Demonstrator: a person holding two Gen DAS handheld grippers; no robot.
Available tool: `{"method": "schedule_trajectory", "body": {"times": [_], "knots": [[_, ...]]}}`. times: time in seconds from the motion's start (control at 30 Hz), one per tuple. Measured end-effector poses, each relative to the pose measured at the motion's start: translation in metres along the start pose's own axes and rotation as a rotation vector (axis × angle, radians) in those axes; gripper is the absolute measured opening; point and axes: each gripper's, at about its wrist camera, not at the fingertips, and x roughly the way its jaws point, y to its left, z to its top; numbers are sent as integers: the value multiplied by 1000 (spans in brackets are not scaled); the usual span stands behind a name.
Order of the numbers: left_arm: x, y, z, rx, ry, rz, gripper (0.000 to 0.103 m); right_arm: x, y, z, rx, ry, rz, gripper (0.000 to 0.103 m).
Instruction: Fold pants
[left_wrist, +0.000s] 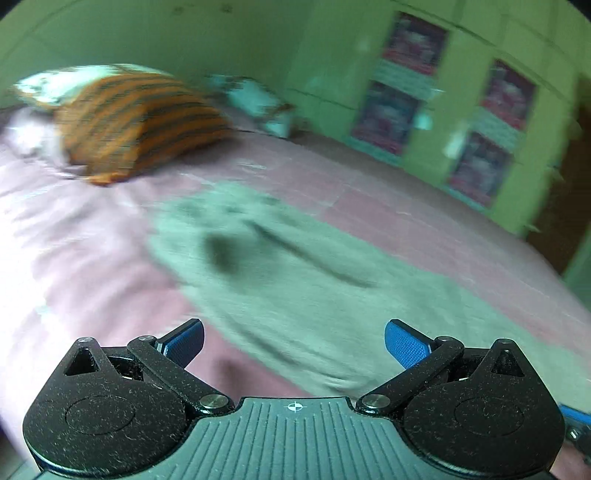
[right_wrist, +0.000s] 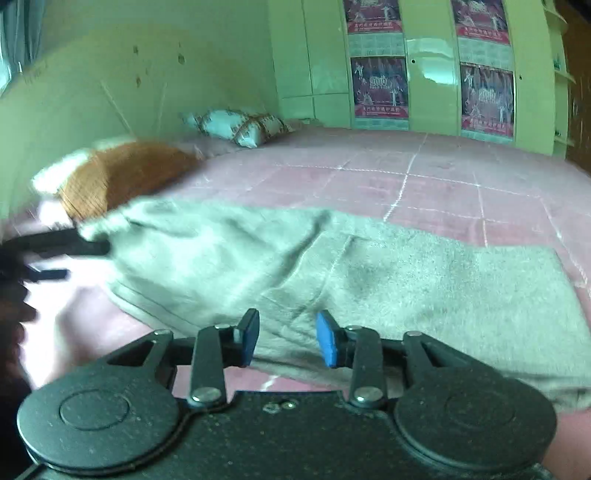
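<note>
Grey-green pants (right_wrist: 369, 280) lie spread on the pink bed sheet (right_wrist: 424, 173), running left to right. In the left wrist view the pants (left_wrist: 295, 266) stretch away ahead, blurred. My left gripper (left_wrist: 294, 345) is wide open and empty, just above the near edge of the pants. It also shows as a dark blurred shape at the pants' left end in the right wrist view (right_wrist: 55, 254). My right gripper (right_wrist: 287, 341) is open with a moderate gap, hovering over the near hem of the pants with nothing between its blue pads (right_wrist: 327, 345).
An orange striped pillow (left_wrist: 140, 122) lies at the head of the bed, left of the pants. A patterned white pillow (right_wrist: 240, 125) lies by the far wall. Green wardrobe doors with posters (right_wrist: 380, 88) stand beyond the bed.
</note>
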Motion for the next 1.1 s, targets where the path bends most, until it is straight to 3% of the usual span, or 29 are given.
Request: {"method": "schedule_trajectory", "body": {"times": [0.1, 0.23, 0.3, 0.33, 0.37, 0.4, 0.43, 0.5, 0.6, 0.7, 0.8, 0.9, 0.93, 0.97, 1.03, 1.1], "knots": [[4, -33, -9, 22, 44, -131, 103, -24, -28, 5, 65, -41, -63, 28], [9, -96, -18, 81, 57, -222, 97, -54, -82, -2, 245, -123, -198, 30], [14, -125, -23, 126, 58, -210, 93, -65, -106, -10, 281, -154, -297, 30], [18, -142, -27, 193, 73, -162, 93, -65, -115, -14, 290, -140, -330, 29], [32, -157, -37, 285, 152, -95, 94, -56, -124, -19, 311, -86, -335, 28], [39, -166, -48, 336, 213, -84, 98, -41, -135, -26, 347, 37, -311, 28], [39, -168, -52, 351, 190, -88, 98, -35, -140, -29, 342, 73, -291, 28], [37, -170, -47, 349, 182, -86, 98, -47, -141, -22, 312, 38, -275, 27], [44, -178, -27, 325, 106, -49, 98, -59, -154, -7, 329, -53, -270, 28], [71, -199, -6, 324, 100, -53, 98, -27, -167, 21, 323, -40, -291, 17], [107, -217, 5, 363, 128, -23, 98, -1, -177, 45, 285, -34, -313, 17], [147, -215, -7, 373, 249, 6, 103, 43, -199, 52, 280, 96, -328, 17], [148, -210, -11, 354, 238, -6, 103, 60, -209, 46, 308, 175, -324, 17], [147, -207, -12, 344, 235, -15, 103, 64, -213, 43, 320, 189, -311, 17], [131, -202, -9, 336, 218, -23, 103, 45, -206, 46, 300, 122, -297, 18], [101, -183, -7, 314, 138, -63, 103, 12, -197, 38, 291, 3, -279, 24]]}}
